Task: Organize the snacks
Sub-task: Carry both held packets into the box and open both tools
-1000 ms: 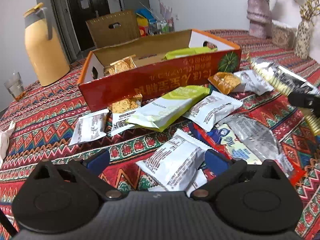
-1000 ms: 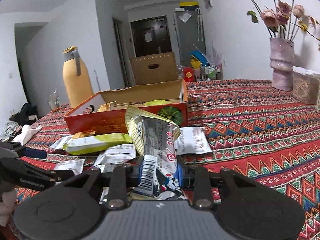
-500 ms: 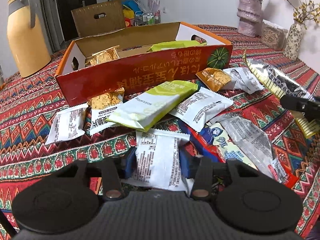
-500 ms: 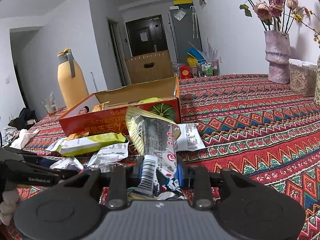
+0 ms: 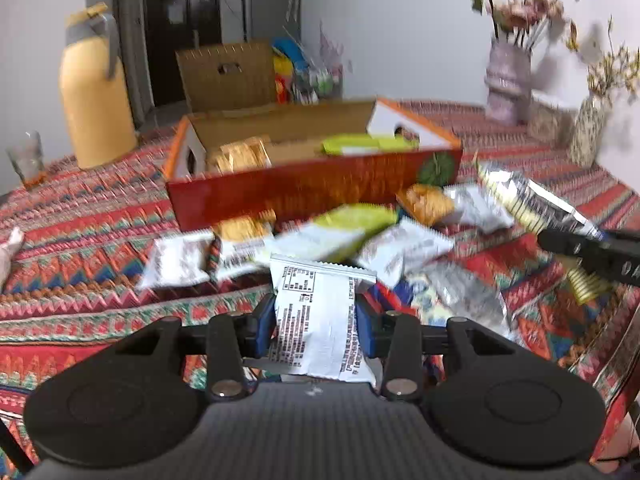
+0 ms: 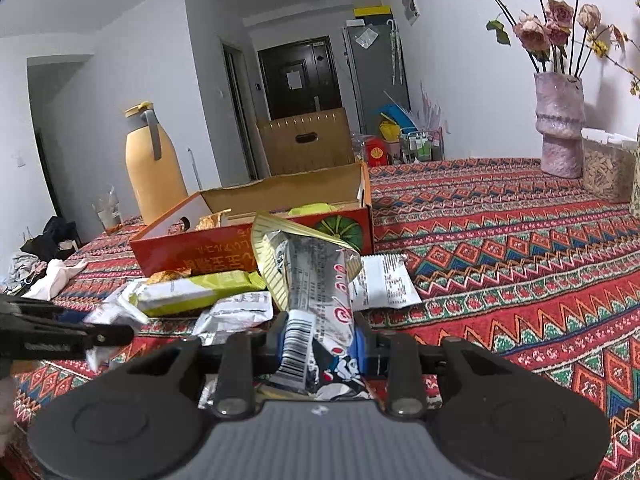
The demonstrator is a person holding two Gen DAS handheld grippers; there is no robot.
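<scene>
Since a second ago the left gripper [image 5: 316,322], then spread wide over the pile, has closed its jaws onto a white snack packet [image 5: 318,320] and raised it off the patterned tablecloth [image 5: 80,248], low in the middle of the left wrist frame. The right gripper [image 6: 320,346] is clamped on a silver snack bag [image 6: 310,280], which stands up at frame centre. Behind both, mid-frame, sits the open red box [image 5: 304,192], with loose packets before it.

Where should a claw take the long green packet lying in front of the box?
Across its narrow width near the middle, coming from above. The green packet lies flat and long, its length running parallel to the box, with other packets crowding its ends; its long sides look the freest, so a claw could straddle it there.
</scene>
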